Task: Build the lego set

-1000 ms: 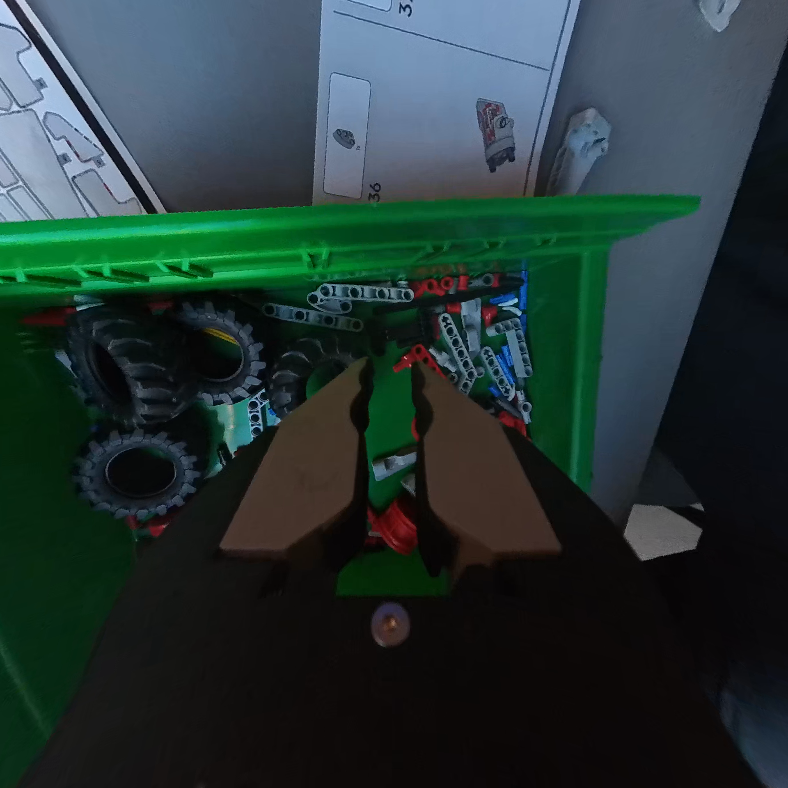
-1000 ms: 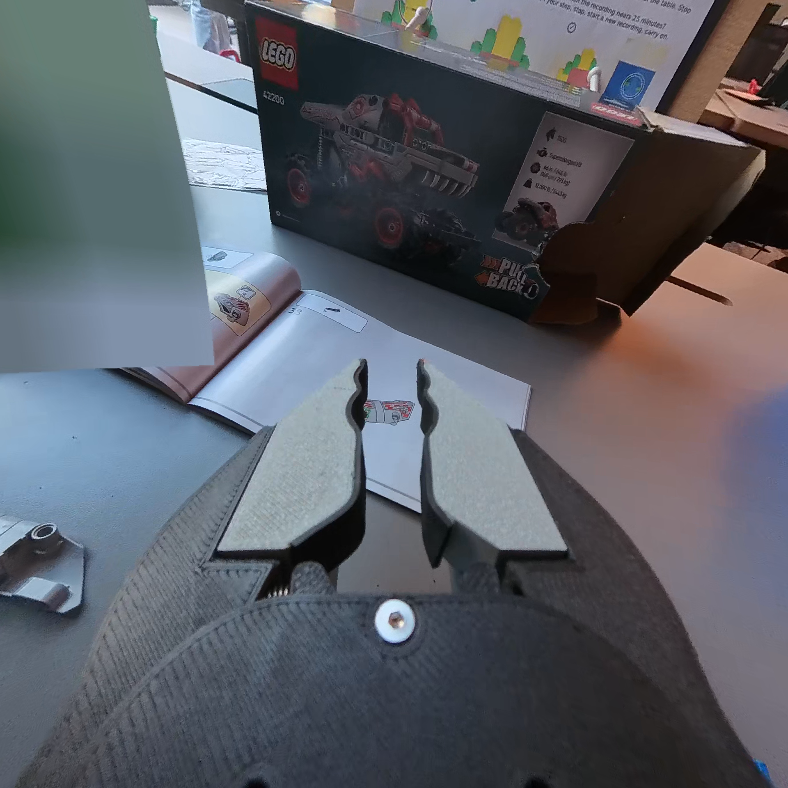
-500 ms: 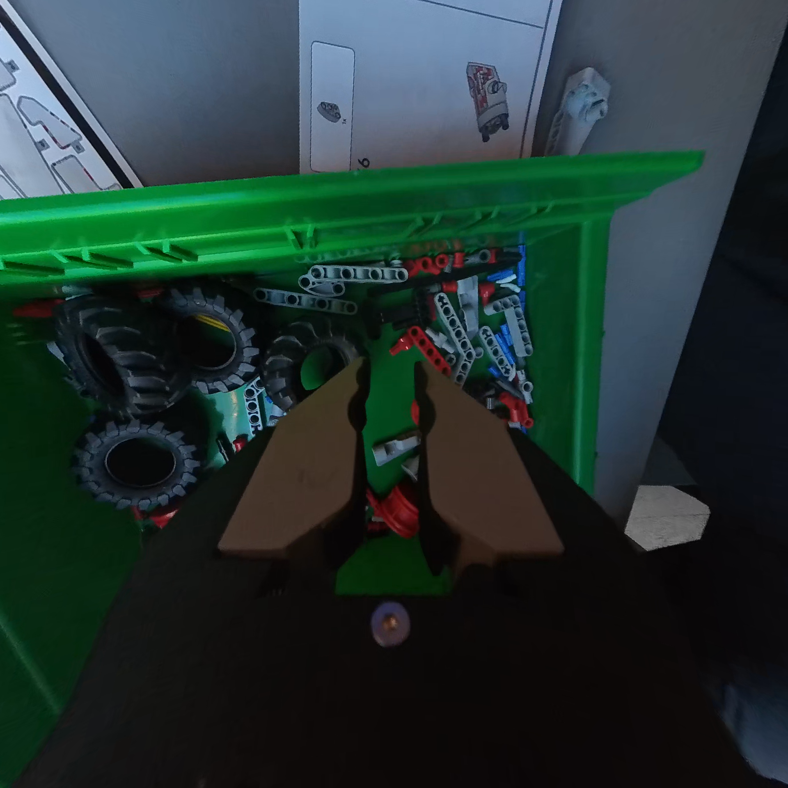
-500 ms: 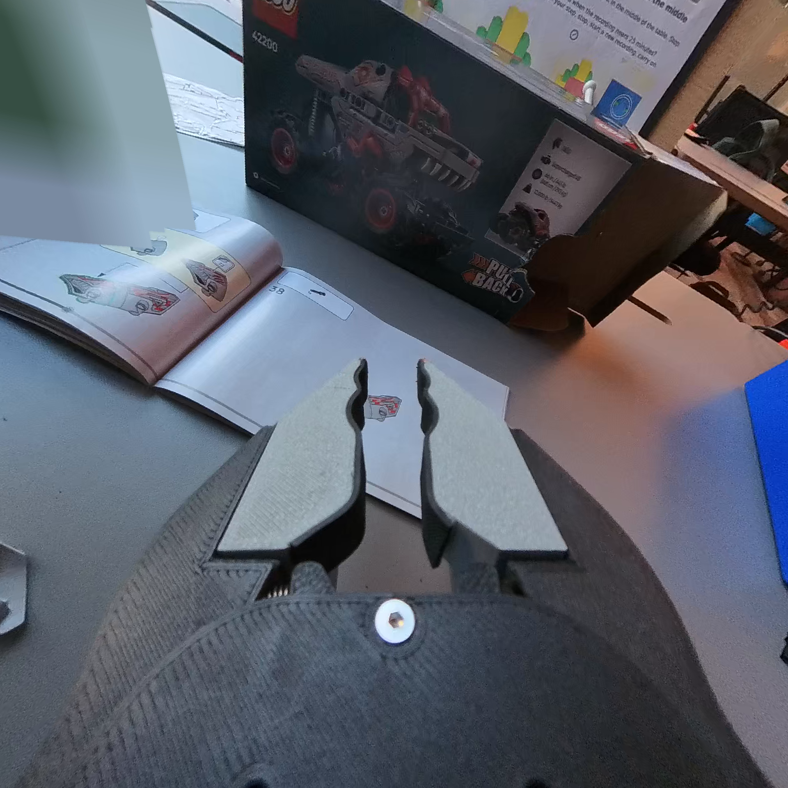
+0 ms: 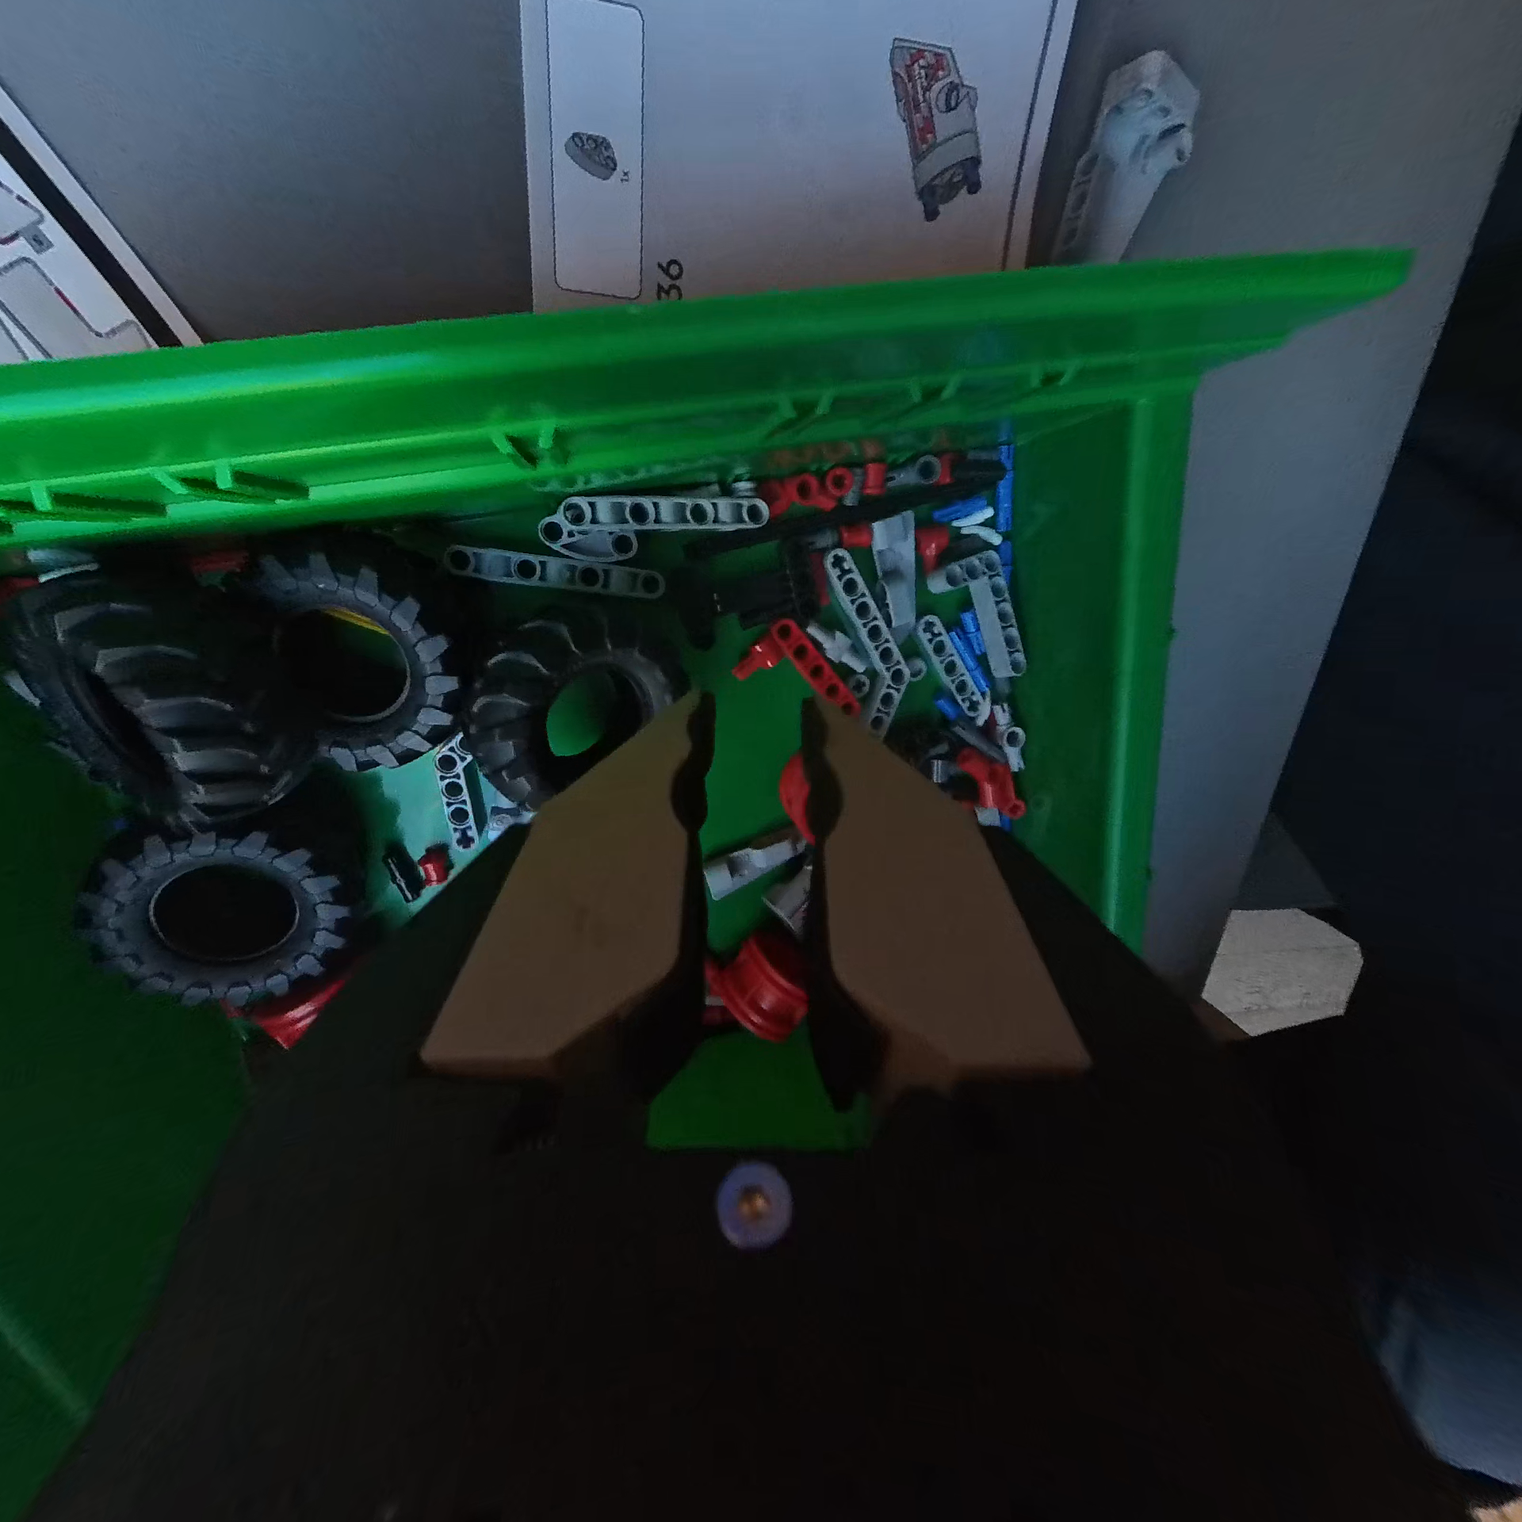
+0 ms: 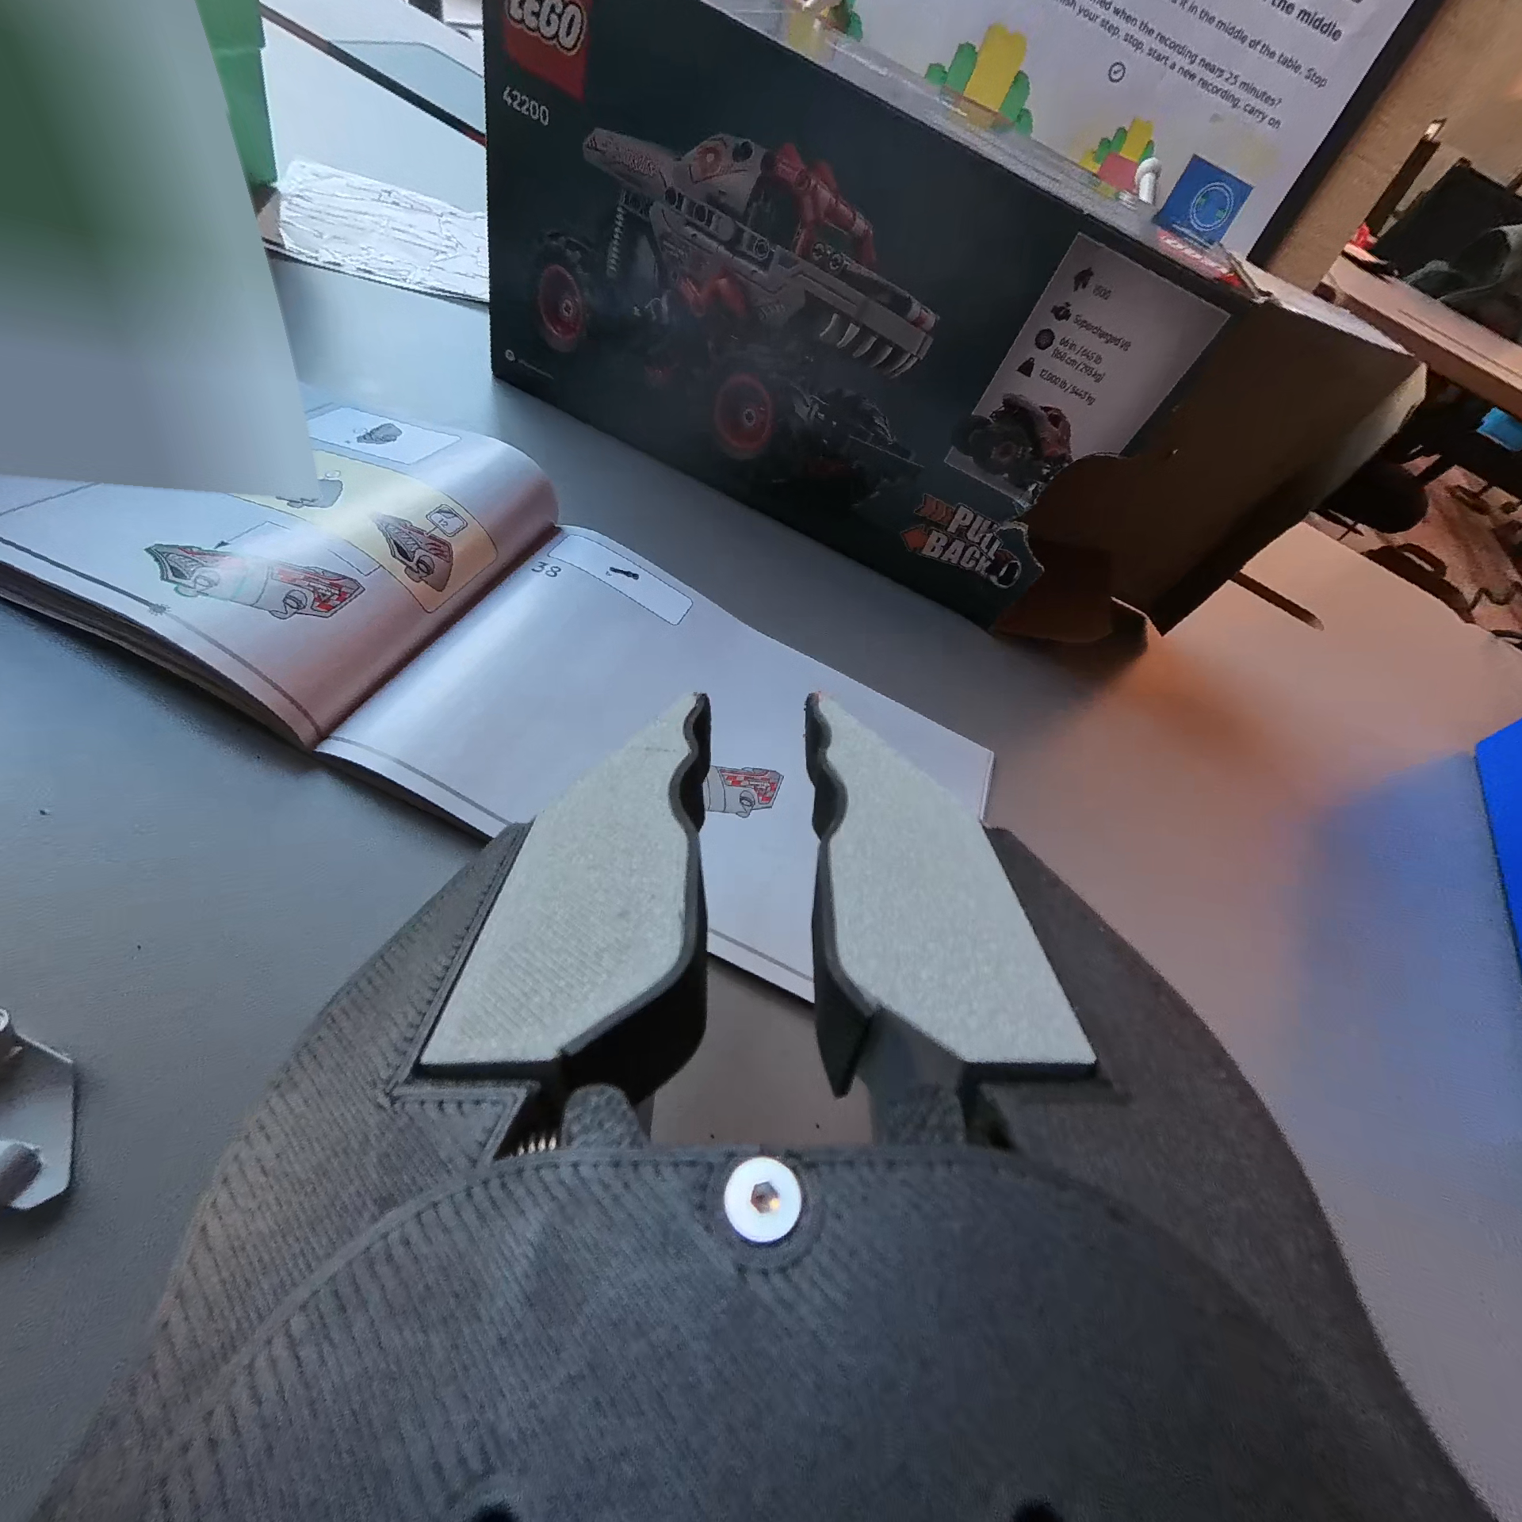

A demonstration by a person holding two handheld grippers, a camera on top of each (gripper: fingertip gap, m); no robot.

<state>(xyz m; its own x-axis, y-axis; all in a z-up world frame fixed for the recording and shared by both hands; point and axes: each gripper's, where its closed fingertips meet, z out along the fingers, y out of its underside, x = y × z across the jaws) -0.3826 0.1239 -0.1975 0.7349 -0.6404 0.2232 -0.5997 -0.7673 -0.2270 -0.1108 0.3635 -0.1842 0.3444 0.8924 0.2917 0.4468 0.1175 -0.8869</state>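
My left gripper point(image 5: 753, 712) hangs open and empty inside a green bin point(image 5: 659, 387) of loose parts. Several black tyres point(image 5: 222, 914) lie at the left. Grey, red and blue beams and pins point(image 5: 906, 626) are heaped in the far right corner. A red wheel hub point(image 5: 762, 984) and a small grey piece point(image 5: 753, 865) lie on the bin floor between my fingers. My right gripper point(image 6: 756, 716) is open and empty above the open instruction booklet point(image 6: 511, 659) on the grey table.
The set's dark box point(image 6: 824, 313) stands behind the booklet. A grey built part point(image 5: 1128, 140) lies beyond the bin's far right corner, beside the booklet page point(image 5: 782, 140). A grey metal piece point(image 6: 33, 1128) is at the left edge; something blue point(image 6: 1503, 824) at the right. Some 35 cm of space lies between my two pairs of fingers.
The left gripper shifted a little over the bin, its jaws unchanged. The right gripper swung right, so the booklet slid left in view and the blue thing came into view.
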